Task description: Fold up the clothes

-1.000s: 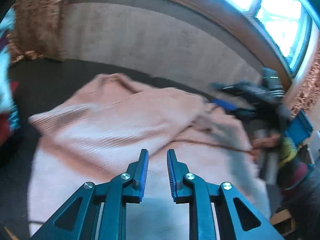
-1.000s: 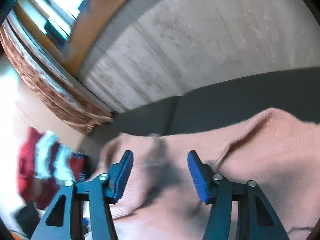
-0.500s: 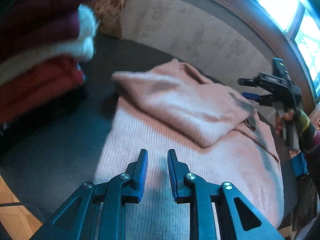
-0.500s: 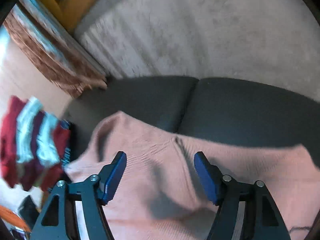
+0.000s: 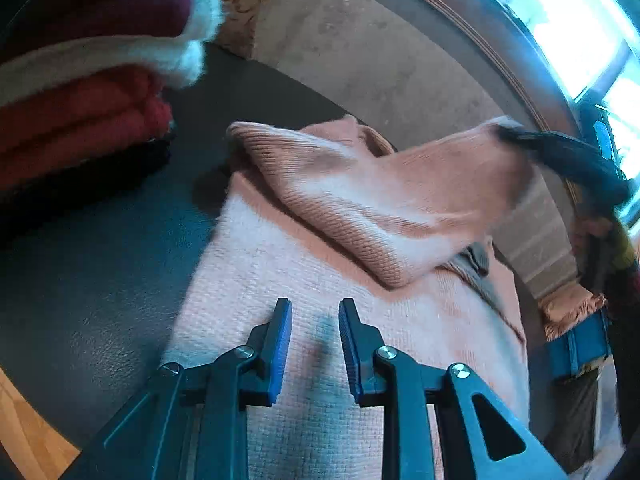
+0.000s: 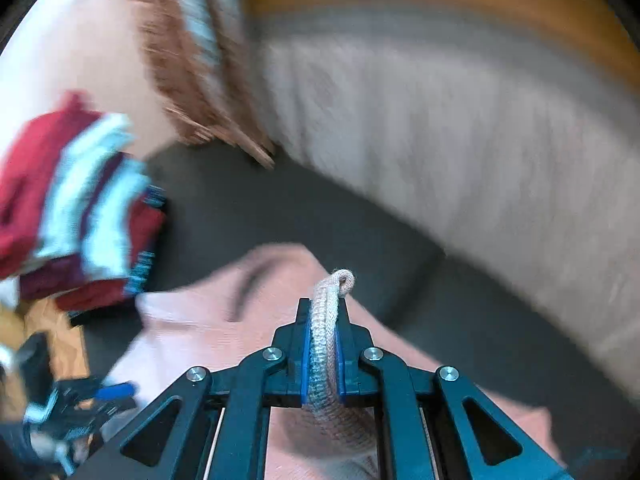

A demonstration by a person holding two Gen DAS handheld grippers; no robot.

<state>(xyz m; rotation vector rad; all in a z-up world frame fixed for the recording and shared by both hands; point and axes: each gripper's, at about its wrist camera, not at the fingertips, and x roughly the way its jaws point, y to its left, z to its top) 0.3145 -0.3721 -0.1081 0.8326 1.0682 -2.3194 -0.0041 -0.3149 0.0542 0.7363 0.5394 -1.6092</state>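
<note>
Right gripper (image 6: 323,344) clamped on a fold of pink sweater (image 5: 304,280); left gripper (image 5: 314,344) parted, holding nothing, over its near hem.
Sweater lies on dark sofa seat (image 5: 100,272), long axis running away from me, sleeve (image 5: 384,196) lifted across it. I read no labels.

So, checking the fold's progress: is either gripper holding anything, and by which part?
The right gripper pinches the pink sweater by a bunched ribbed edge. The left gripper is open and holds nothing.
</note>
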